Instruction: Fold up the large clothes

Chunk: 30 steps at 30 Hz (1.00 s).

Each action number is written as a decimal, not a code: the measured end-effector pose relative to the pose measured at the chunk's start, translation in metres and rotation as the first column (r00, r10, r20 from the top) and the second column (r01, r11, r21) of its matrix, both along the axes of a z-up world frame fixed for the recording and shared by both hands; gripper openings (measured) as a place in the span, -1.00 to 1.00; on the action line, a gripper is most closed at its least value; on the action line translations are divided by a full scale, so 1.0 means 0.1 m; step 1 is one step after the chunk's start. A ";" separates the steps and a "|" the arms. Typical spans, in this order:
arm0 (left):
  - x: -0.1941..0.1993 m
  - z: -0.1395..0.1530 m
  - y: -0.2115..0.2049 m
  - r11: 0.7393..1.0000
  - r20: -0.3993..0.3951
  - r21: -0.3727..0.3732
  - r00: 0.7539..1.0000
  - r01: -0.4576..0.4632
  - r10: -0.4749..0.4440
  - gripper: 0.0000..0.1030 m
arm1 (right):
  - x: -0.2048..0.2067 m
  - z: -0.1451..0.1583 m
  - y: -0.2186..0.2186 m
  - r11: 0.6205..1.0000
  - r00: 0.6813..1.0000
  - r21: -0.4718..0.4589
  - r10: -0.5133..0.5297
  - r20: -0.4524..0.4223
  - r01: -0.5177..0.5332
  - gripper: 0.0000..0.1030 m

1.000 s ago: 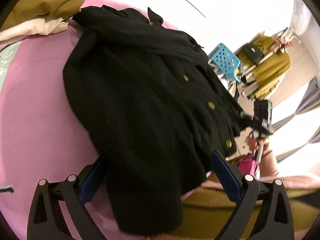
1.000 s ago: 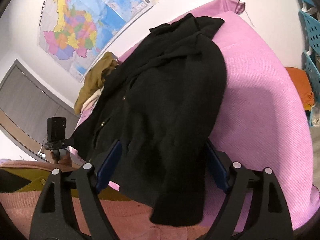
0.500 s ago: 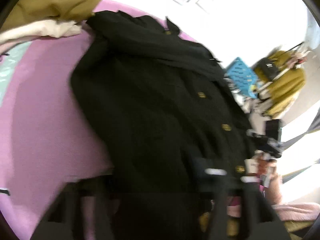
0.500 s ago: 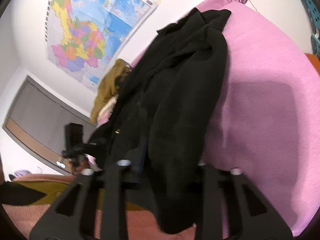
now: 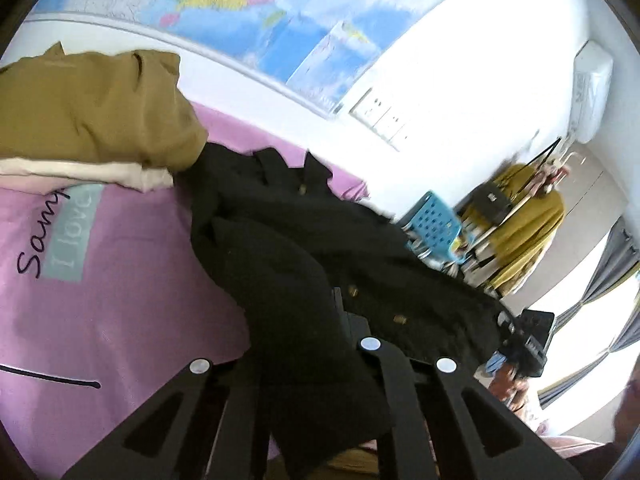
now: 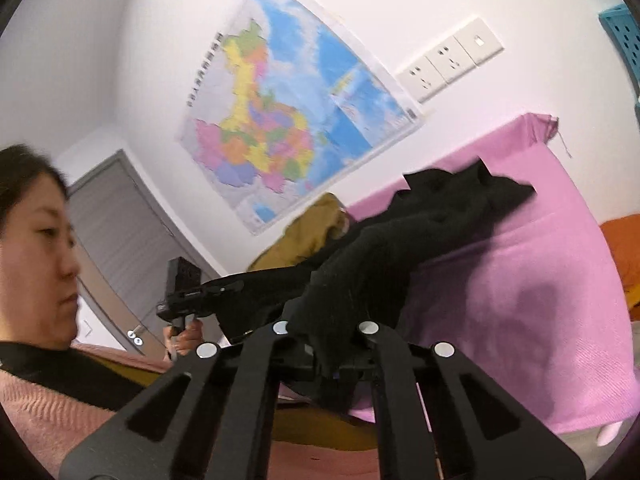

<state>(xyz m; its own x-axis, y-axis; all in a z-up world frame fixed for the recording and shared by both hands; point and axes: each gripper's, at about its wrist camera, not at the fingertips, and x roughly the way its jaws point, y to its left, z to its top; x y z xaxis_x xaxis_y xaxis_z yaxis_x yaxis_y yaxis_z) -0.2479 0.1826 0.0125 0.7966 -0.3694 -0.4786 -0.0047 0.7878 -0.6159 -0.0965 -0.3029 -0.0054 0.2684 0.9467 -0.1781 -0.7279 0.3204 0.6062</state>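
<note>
Hem fabric of the black coat (image 5: 304, 264) is clamped in both grippers: the left gripper (image 5: 296, 360) has its fingers drawn together on the bottom edge nearest the person, and the right gripper (image 6: 324, 344) is likewise closed on a bunch of the same dark cloth. The rest of the coat lies on the pink bed (image 5: 120, 288), its collar end toward the wall map (image 6: 288, 120) and just beside the mustard garment (image 5: 92, 112) stacked on a cream one at the head of the bed.

The step in hand looks like carrying the hem up and over toward the collar to halve the coat lengthwise. To do it well, both grips should travel at the same height and pace so the lifted edge stays straight; the cloth is thick and heavy, so it will sag between the two holds unless they are kept spread apart. Lay the hem down square on the shoulders before letting go, and keep it off the mustard garment.

Both grippers point forward and tilt upward from the bed's near edge, the left one visible in the right wrist view, gripped in the person's left hand (image 6: 186, 334) at about chest level.
</note>
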 end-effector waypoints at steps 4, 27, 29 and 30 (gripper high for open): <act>0.06 -0.16 0.12 0.998 -0.047 -0.056 0.999 0.014 -0.017 -0.90 | 0.01 -0.08 0.02 1.000 0.999 0.004 -0.014 -0.037 0.014 -0.92; 2.30 0.19 1.07 0.997 -0.258 -0.062 0.966 -0.054 0.036 -0.73 | 2.74 0.25 0.78 0.971 0.918 -0.027 -0.235 -0.320 0.239 -0.78; 2.69 -0.03 1.14 0.997 -0.326 -0.055 0.945 -0.052 0.031 -0.71 | 3.10 -0.01 0.87 0.952 0.858 -0.088 -0.303 -0.416 0.294 -0.49; 2.79 -0.11 1.16 0.997 -0.354 -0.054 0.935 -0.051 0.028 -0.45 | 3.21 -0.12 0.90 0.950 0.839 -0.109 -0.311 -0.447 0.294 -0.13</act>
